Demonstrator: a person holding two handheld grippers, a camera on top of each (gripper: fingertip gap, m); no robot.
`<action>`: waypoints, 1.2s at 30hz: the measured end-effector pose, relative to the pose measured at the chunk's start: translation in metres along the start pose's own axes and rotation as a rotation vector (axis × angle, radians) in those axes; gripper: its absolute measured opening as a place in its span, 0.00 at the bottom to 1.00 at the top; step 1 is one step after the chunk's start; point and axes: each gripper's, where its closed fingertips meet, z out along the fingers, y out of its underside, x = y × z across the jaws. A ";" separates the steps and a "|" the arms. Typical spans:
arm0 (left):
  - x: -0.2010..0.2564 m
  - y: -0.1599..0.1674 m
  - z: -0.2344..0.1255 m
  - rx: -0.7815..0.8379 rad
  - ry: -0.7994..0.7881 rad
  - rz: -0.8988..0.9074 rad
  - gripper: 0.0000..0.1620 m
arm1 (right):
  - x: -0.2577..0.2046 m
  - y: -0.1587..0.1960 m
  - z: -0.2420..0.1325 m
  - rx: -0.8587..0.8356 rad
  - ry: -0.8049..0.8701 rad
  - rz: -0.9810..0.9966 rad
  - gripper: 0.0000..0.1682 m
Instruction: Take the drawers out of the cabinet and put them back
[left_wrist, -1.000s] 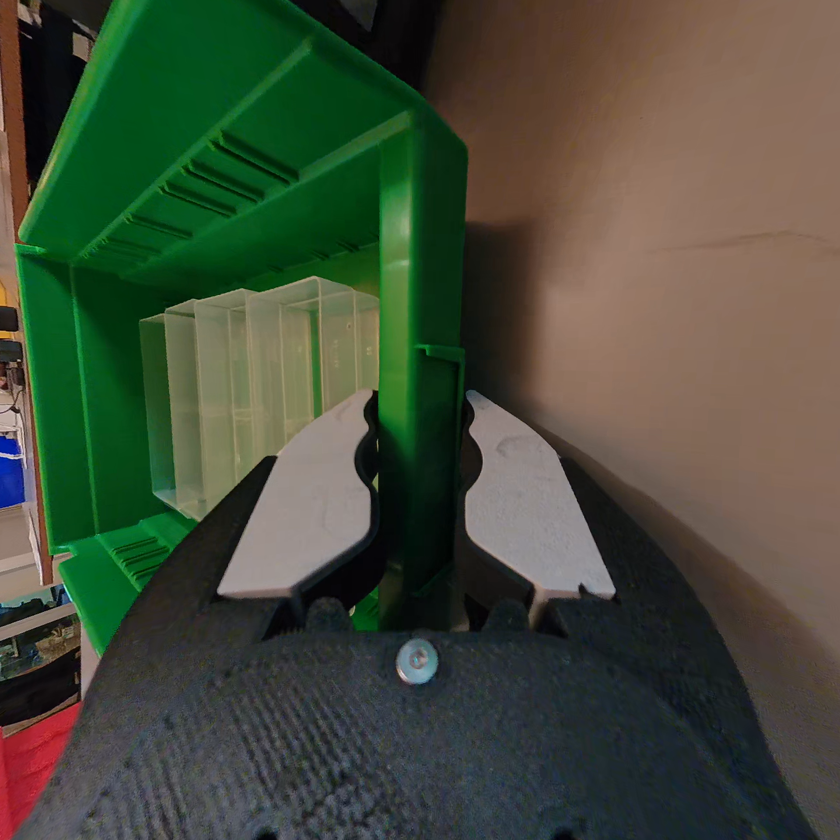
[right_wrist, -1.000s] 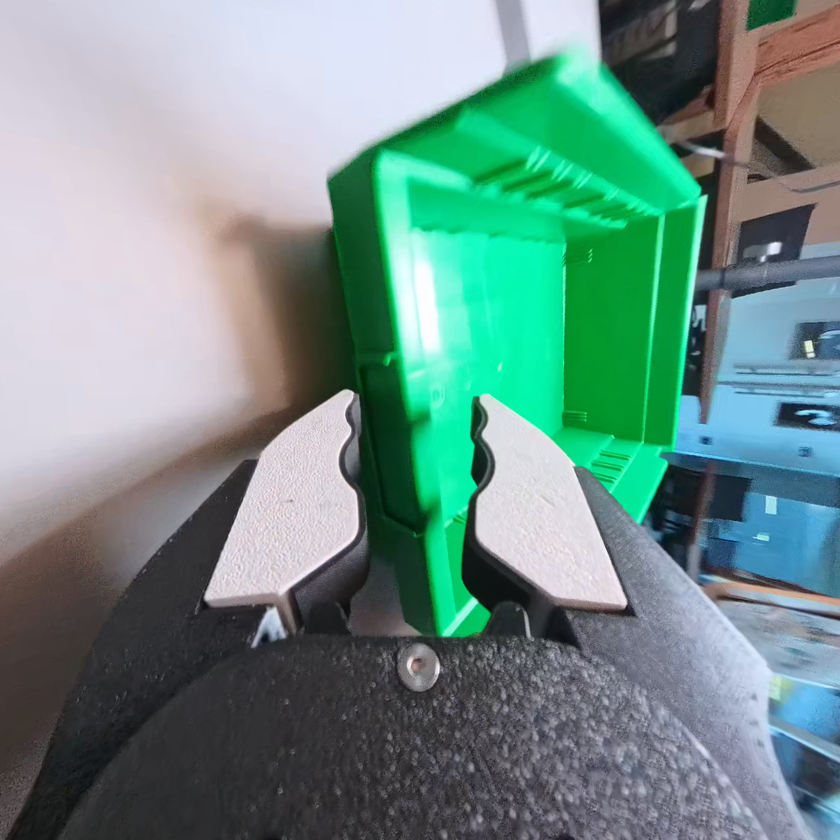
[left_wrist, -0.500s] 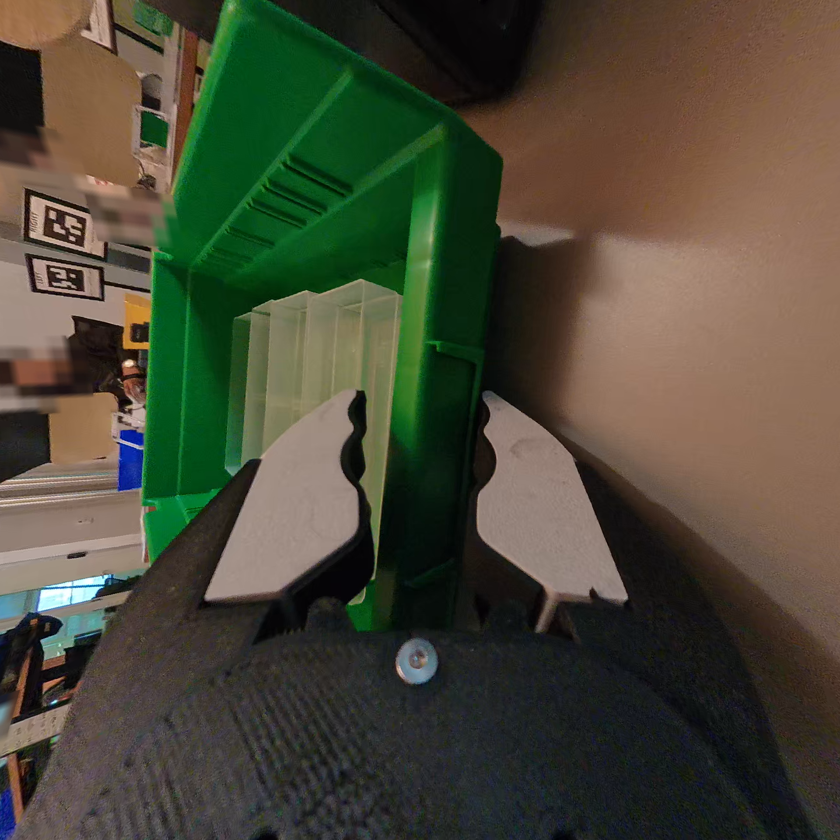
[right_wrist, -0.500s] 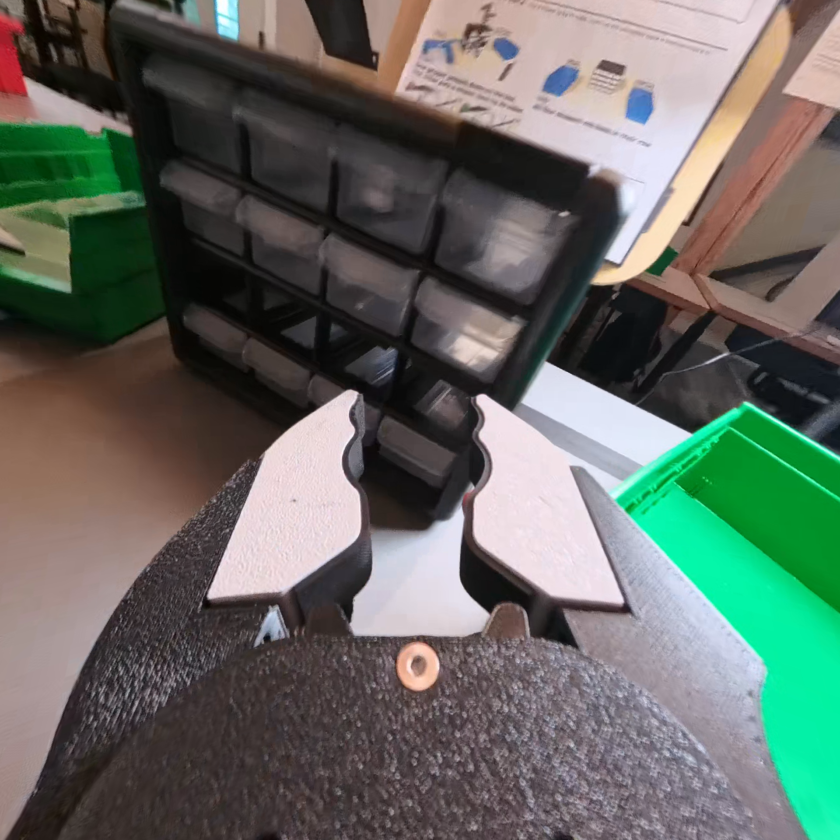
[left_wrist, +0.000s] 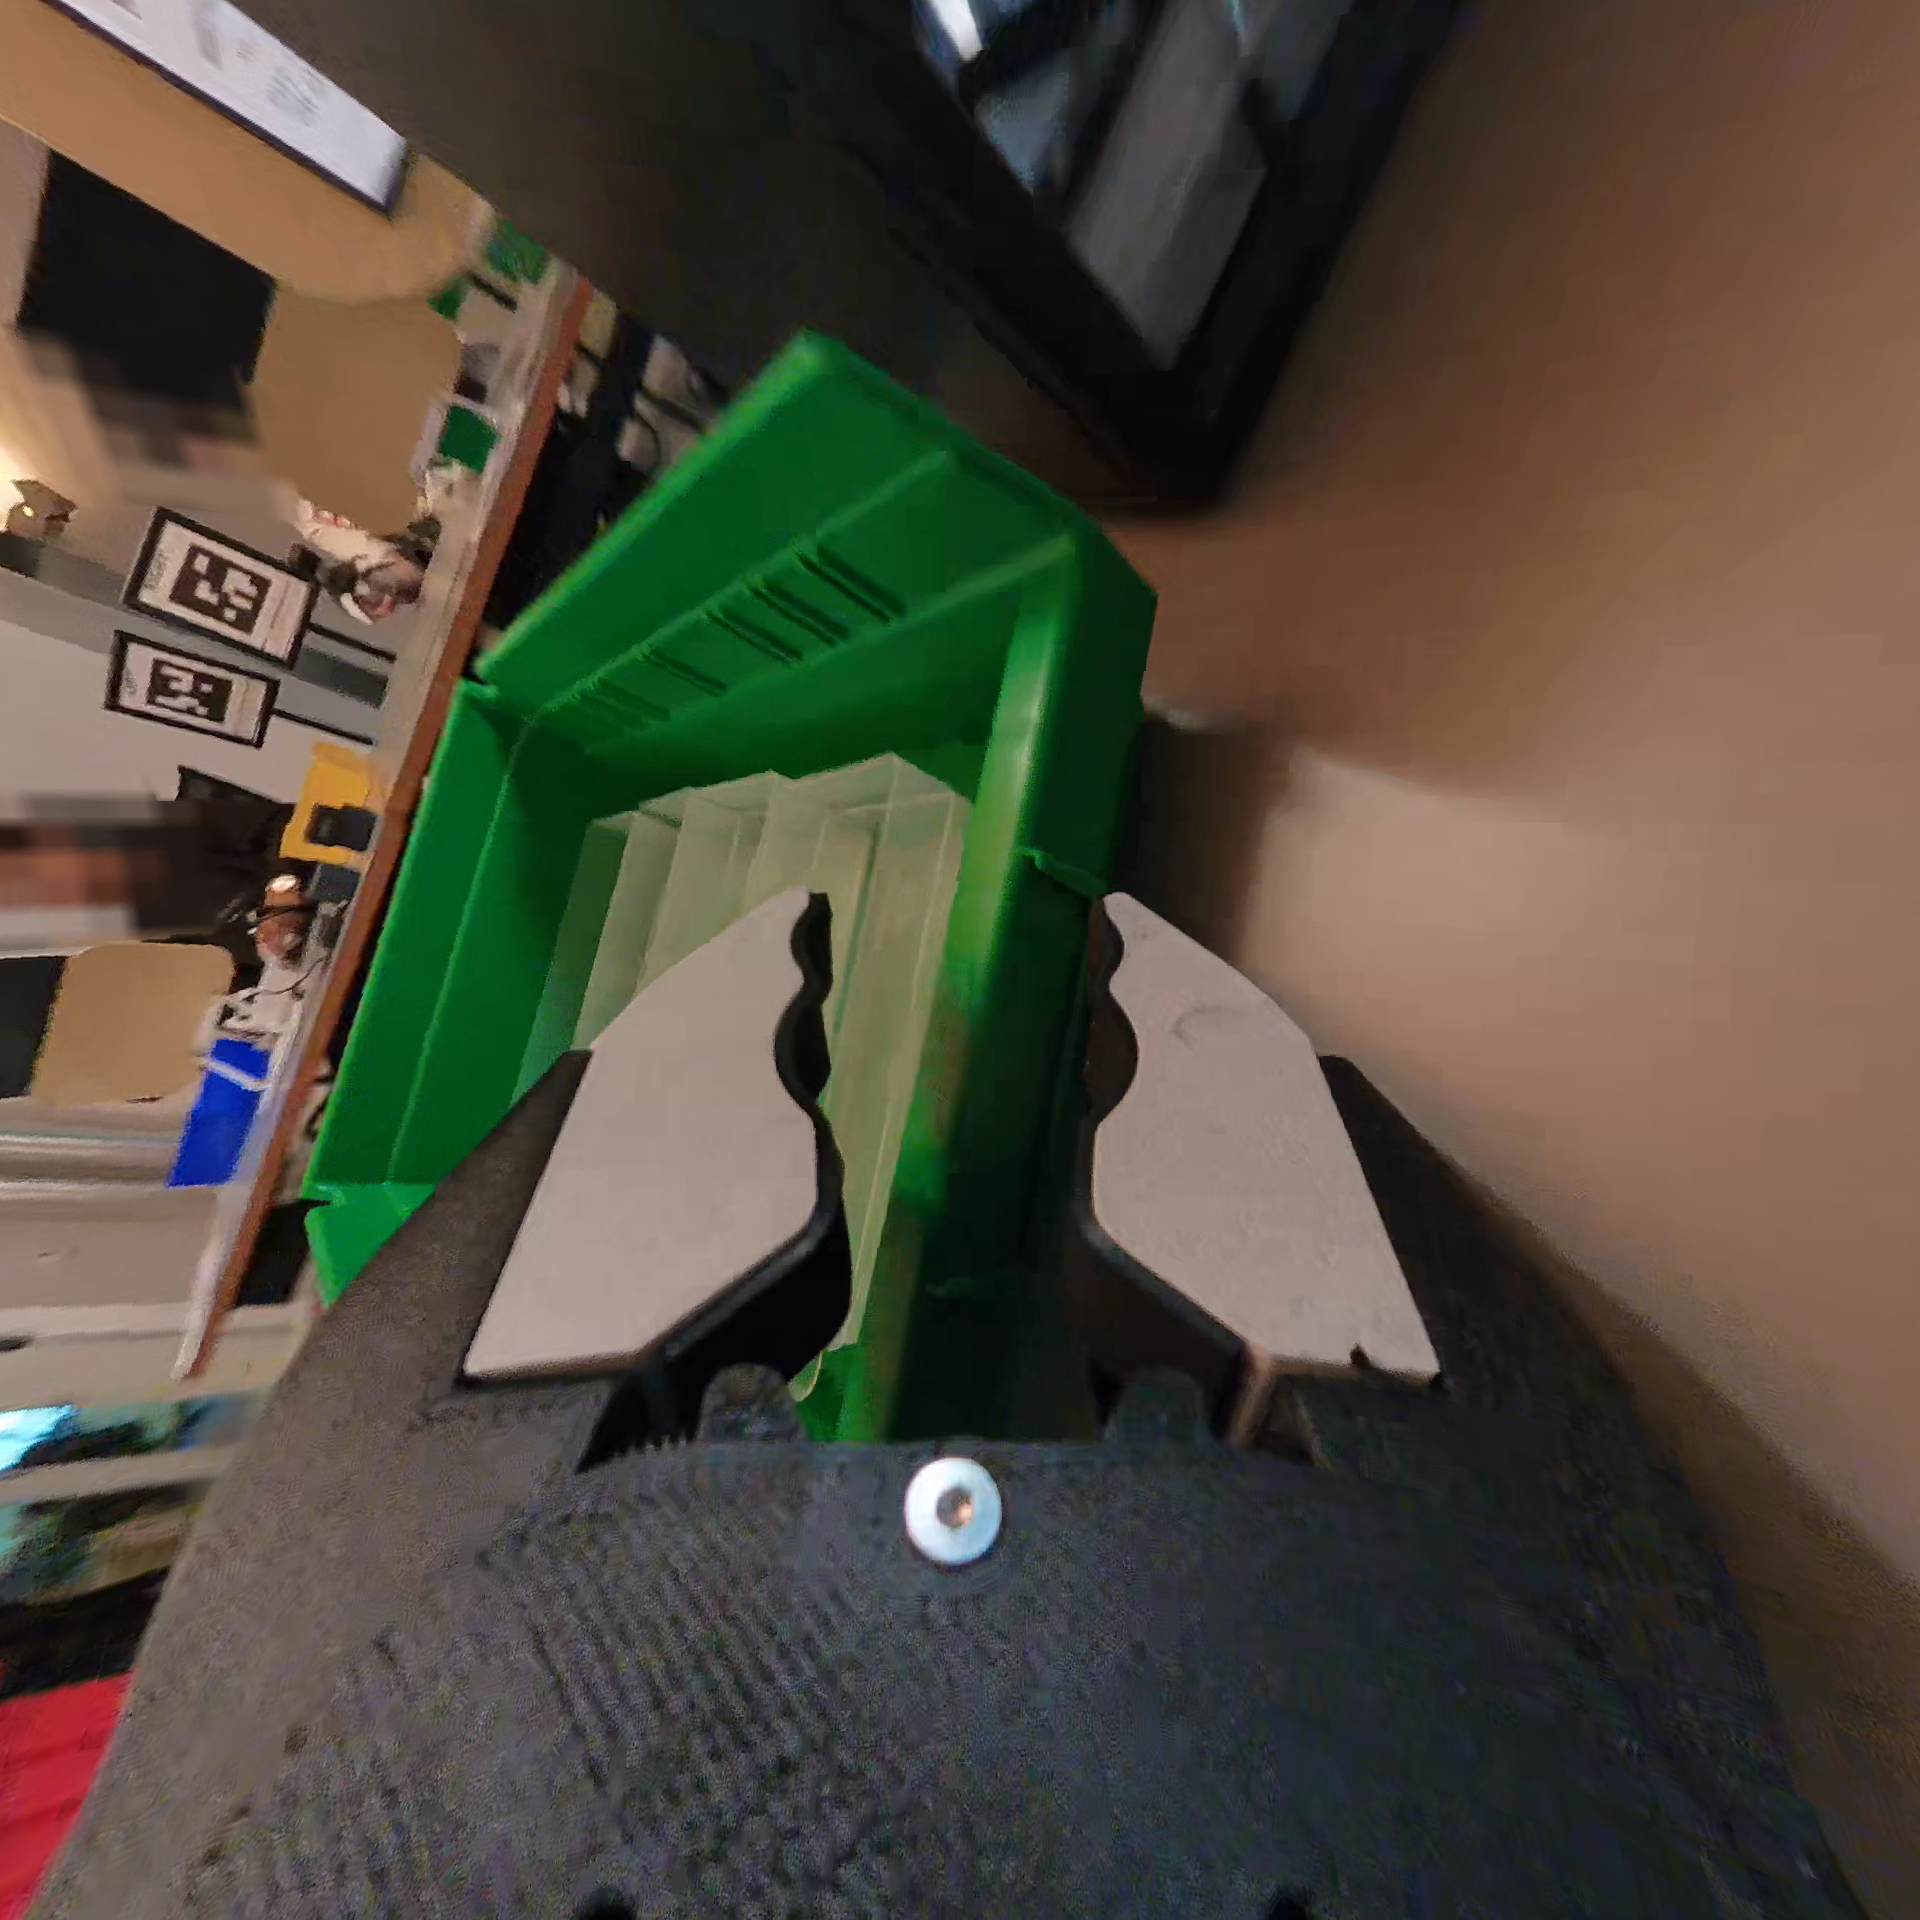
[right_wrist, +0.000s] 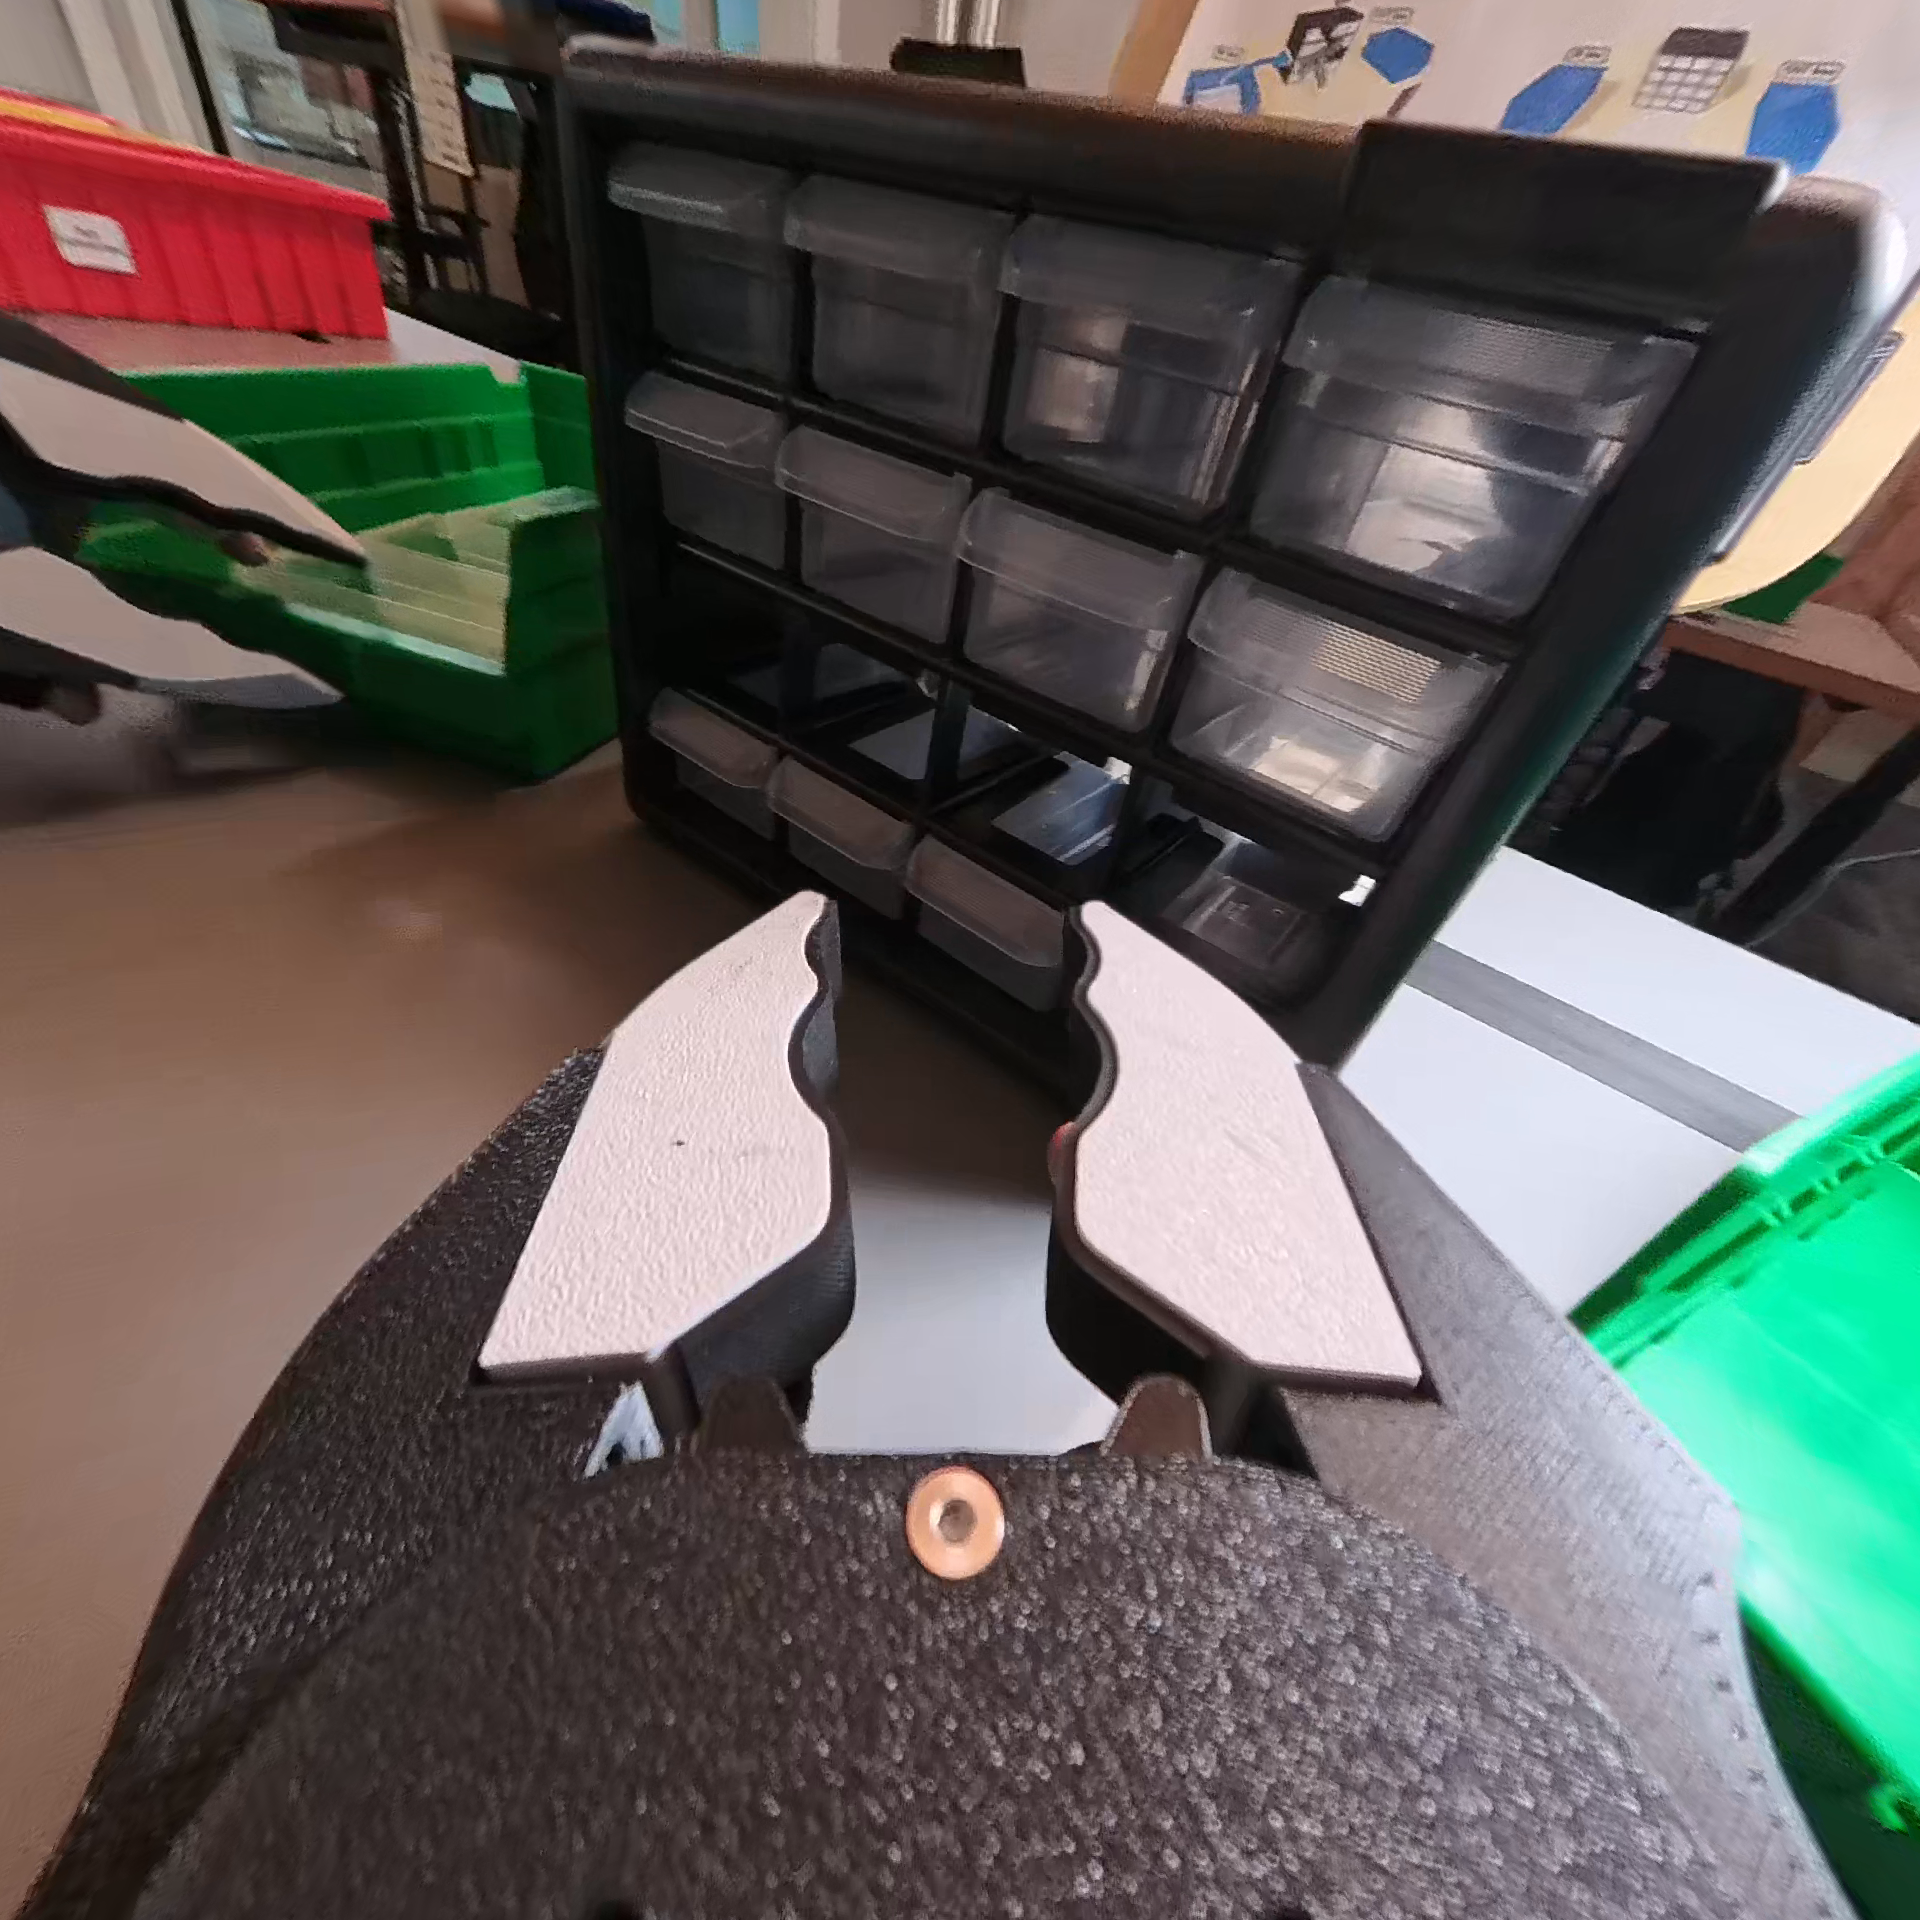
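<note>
A black cabinet (right_wrist: 1558, 197) with clear drawers (right_wrist: 1070, 613) stands on the table just ahead of my right gripper (right_wrist: 951, 925), which is open and empty. Several slots in its third row are empty. My left gripper (left_wrist: 961, 914) straddles the side wall of a green bin (left_wrist: 1039, 935) that holds several clear drawers (left_wrist: 727, 894) standing side by side. Its jaws are apart, with a gap on the inner side. The left gripper (right_wrist: 343, 623) also shows at the far left of the right wrist view, over the same bin (right_wrist: 468, 665). The cabinet's edge (left_wrist: 1226, 416) shows in the left wrist view.
A second green bin (right_wrist: 1766, 1403) sits at my right gripper's lower right. A red crate (right_wrist: 187, 239) stands at the back left. The tan table top (right_wrist: 312, 987) lies between bin and cabinet. Shelves and posters are behind.
My right gripper let go of the second green bin and swung to face the cabinet. My left gripper's jaws widened around its bin wall, and that view tilted.
</note>
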 end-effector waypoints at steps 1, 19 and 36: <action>-0.004 -0.008 -0.007 0.056 -0.001 -0.053 0.29 | -0.003 -0.002 -0.001 0.013 -0.017 0.013 0.24; -0.129 -0.030 -0.073 0.439 -0.221 -0.834 0.21 | 0.073 -0.153 0.011 0.015 0.012 -0.201 0.18; -0.098 0.010 -0.047 0.055 0.010 -0.673 0.15 | 0.099 -0.108 0.096 -0.792 -0.519 -0.215 0.25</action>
